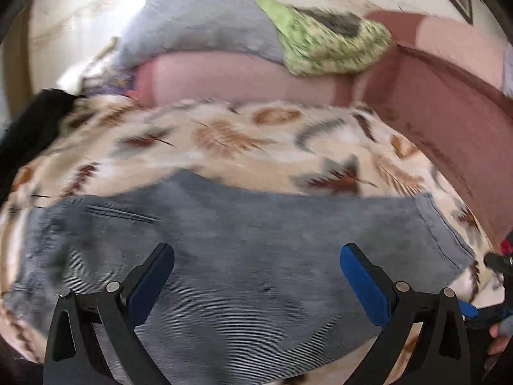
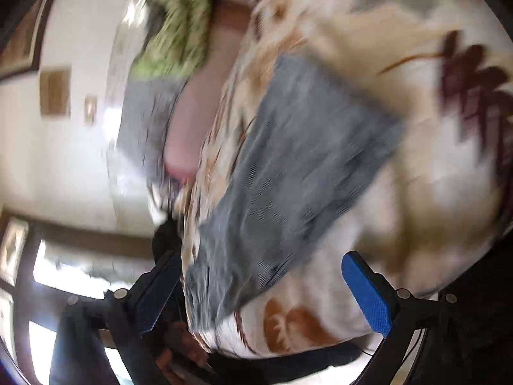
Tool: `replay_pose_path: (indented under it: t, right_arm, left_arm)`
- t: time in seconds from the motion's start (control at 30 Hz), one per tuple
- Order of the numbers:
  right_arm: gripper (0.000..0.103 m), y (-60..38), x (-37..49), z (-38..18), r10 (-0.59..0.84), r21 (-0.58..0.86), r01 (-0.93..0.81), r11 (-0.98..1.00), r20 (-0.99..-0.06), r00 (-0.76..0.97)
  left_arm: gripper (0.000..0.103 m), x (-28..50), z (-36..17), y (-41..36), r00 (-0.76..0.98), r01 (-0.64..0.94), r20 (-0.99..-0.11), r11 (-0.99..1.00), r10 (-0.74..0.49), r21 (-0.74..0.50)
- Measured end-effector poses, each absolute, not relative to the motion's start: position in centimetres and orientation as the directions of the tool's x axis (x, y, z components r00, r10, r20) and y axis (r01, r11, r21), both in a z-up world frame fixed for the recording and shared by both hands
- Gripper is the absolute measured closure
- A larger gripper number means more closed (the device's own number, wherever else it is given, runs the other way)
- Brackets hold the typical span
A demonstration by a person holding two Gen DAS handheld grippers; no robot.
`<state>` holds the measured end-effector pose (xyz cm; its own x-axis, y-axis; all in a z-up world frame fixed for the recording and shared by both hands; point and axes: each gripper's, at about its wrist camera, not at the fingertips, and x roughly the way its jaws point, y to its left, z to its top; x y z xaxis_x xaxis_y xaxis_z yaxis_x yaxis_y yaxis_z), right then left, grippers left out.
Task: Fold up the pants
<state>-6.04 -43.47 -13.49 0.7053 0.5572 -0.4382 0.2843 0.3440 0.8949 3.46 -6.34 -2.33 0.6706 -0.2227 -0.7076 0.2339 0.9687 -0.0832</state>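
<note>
A: So, where do the pants (image 1: 243, 256) lie?

B: Spread flat across the leaf-print blanket (image 1: 224, 134) on the sofa (image 1: 449, 102), already looking like a doubled band, with a hemmed edge toward the right end in the left wrist view. Both pictures are blurred, so finer creases are hard to read

A: And the claws?

B: The left claw (image 1: 256, 260) hovers over the middle of the grey cloth with its jaws spread wide and nothing between them. The right claw (image 2: 263, 276) is also wide open and empty, hanging above the pants' near end and the blanket

A: How would you do the next fold well?

B: I'd judge the 2 claws should each pinch one corner of the same short edge, taking every layer and none of the blanket beneath. Then lift only a little, carry that edge level over to the far end, and lay it down square so the sides line up

A: Risk?

B: Snagging the fluffy blanket, or 1 claw catching only the top layer
</note>
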Motion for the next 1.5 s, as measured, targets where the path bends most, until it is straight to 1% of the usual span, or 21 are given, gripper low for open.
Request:
replay_pose_path:
  t: [0.23,0.4,0.47,0.5,0.53,0.57,0.63,0.67,0.77,0.8,0.93,1.0,1.03,1.1,1.17,1.27,1.33,1.37,1.4,1.47,1.5]
  right_arm:
    - [0.002,-46.9,-5.2,-14.5,0.492,0.9,0.351,0.258,-0.435,0.754]
    - [0.003,-46.5,-3.6,-14.4,0.437,0.889,0.379,0.255,-0.456,0.776]
    - [0.014,-46.3,-3.0,-14.0,0.411,0.867,0.399,0.298,-0.494,0.766]
    - [0.018,-46.2,-2.7,-14.0,0.404,0.856,0.411,0.313,-0.512,0.758]
    - [0.026,-46.3,-2.7,-14.0,0.396,0.847,0.426,0.318,-0.527,0.752]
    - [0.038,-46.4,-2.8,-14.1,0.388,0.839,0.435,0.326,-0.539,0.748]
    - [0.054,-46.4,-2.7,-14.0,0.374,0.818,0.452,0.355,-0.568,0.733]
    - [0.06,-46.5,-2.6,-14.1,0.376,0.812,0.457,0.362,-0.576,0.726]
    - [0.074,-46.7,-2.7,-13.9,0.367,0.792,0.461,0.401,-0.599,0.711]
    - [0.075,-46.6,-2.7,-13.5,0.358,0.786,0.45,0.424,-0.602,0.714]
    - [0.073,-46.4,-3.0,-11.5,0.297,0.76,0.423,0.493,-0.604,0.739]
    - [0.048,-46.5,-2.4,-12.8,0.317,0.745,0.468,0.475,-0.641,0.699]
    - [0.045,-46.6,-2.3,-13.7,0.366,0.784,0.449,0.428,-0.604,0.708]
    - [0.044,-46.6,-2.5,-13.7,0.373,0.792,0.435,0.428,-0.593,0.714]
    - [0.036,-46.6,-2.5,-13.6,0.391,0.804,0.418,0.423,-0.578,0.716]
    - [0.036,-46.8,-2.3,-14.0,0.404,0.813,0.404,0.42,-0.566,0.718]
    - [0.036,-46.9,-2.3,-14.2,0.408,0.821,0.396,0.412,-0.554,0.726]
    - [0.036,-46.9,-2.4,-14.3,0.41,0.822,0.391,0.415,-0.552,0.726]
    - [0.036,-46.9,-2.3,-14.3,0.413,0.824,0.385,0.417,-0.548,0.727]
    - [0.037,-47.0,-2.8,-14.6,0.42,0.829,0.373,0.416,-0.539,0.73]
    - [0.037,-47.0,-2.9,-14.6,0.422,0.83,0.364,0.422,-0.536,0.732]
  left_arm:
    - [0.0,4.2,-5.4,-9.0,0.587,0.252,-0.782,0.965,-0.21,-0.07]
    - [0.0,4.5,-6.5,-8.3,0.57,0.228,-0.798,0.971,-0.197,-0.078]
    - [0.0,4.5,-6.6,-8.2,0.569,0.224,-0.799,0.971,-0.196,-0.079]
    - [0.0,4.5,-6.6,-8.0,0.569,0.224,-0.798,0.971,-0.197,-0.08]
    - [0.0,4.7,-6.6,-8.0,0.569,0.225,-0.798,0.971,-0.199,-0.081]
    - [0.0,4.7,-6.6,-8.0,0.569,0.224,-0.797,0.971,-0.2,-0.084]
    - [0.0,4.8,-6.5,-8.0,0.57,0.222,-0.797,0.971,-0.201,-0.086]
    - [0.0,4.8,-6.5,-8.2,0.567,0.225,-0.798,0.97,-0.204,-0.087]
    - [0.0,5.0,-6.2,-9.1,0.564,0.247,-0.798,0.965,-0.213,-0.082]
    - [0.0,4.9,-6.0,-9.5,0.565,0.26,-0.796,0.962,-0.219,-0.08]
    - [0.0,4.9,-4.9,-11.7,0.575,0.31,-0.779,0.948,-0.248,-0.073]
    - [0.0,5.4,-5.0,-13.1,0.566,0.323,-0.788,0.945,-0.24,-0.056]
    - [0.0,5.7,-5.3,-13.7,0.554,0.323,-0.801,0.945,-0.228,-0.046]
    - [0.0,6.8,-6.1,-15.1,0.508,0.333,-0.838,0.943,-0.197,-0.02]
    - [0.0,7.5,-5.7,-15.8,0.52,0.325,-0.832,0.946,-0.192,-0.015]
    - [0.0,8.8,-4.5,-17.0,0.541,0.329,-0.819,0.944,-0.191,-0.002]
    - [0.0,10.6,-5.4,-18.3,0.547,0.315,-0.833,0.943,-0.088,0.108]
    - [0.0,12.0,-7.4,-19.2,0.518,0.331,-0.855,0.917,0.018,0.22]
    - [0.0,12.8,-8.7,-19.3,0.5,0.337,-0.863,0.9,0.079,0.278]
    - [0.0,13.8,-8.5,-17.7,0.508,0.308,-0.86,0.924,0.041,0.226]
    - [0.0,13.9,-8.0,-17.2,0.512,0.284,-0.857,0.933,0.048,0.222]
